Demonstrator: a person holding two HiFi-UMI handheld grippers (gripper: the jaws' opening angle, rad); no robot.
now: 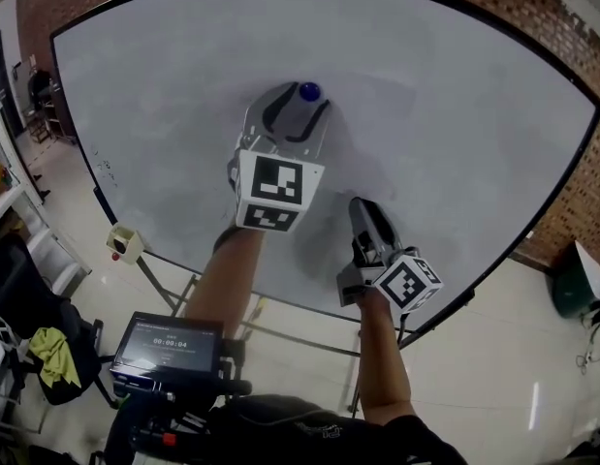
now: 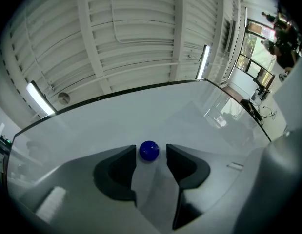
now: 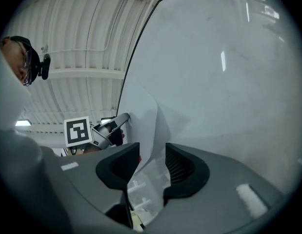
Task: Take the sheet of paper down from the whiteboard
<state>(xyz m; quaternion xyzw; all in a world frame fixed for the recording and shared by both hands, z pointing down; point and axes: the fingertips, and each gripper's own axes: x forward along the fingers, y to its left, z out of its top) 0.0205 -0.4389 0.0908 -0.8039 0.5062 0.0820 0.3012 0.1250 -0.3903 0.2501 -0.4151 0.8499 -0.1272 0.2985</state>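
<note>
A blue round magnet (image 1: 308, 92) sits on the whiteboard (image 1: 455, 114). My left gripper (image 1: 301, 107) is up against it. In the left gripper view the magnet (image 2: 149, 150) lies between the open jaw tips (image 2: 151, 156) with a small gap on each side, and the white sheet of paper (image 2: 151, 186) runs down below it. My right gripper (image 1: 363, 211) is lower on the board. In the right gripper view the paper (image 3: 143, 116) curls off the board and passes edge-on between the open jaws (image 3: 152, 154), and neither pad presses on it. In the head view the sheet is hard to tell from the board.
The whiteboard stands on a metal frame (image 1: 280, 332) over a tiled floor. A small box (image 1: 125, 243) hangs at its lower left edge. A screen with a timer (image 1: 167, 345) is near my body. A chair with a yellow cloth (image 1: 52, 352) stands at left, brick wall (image 1: 561, 27) at right.
</note>
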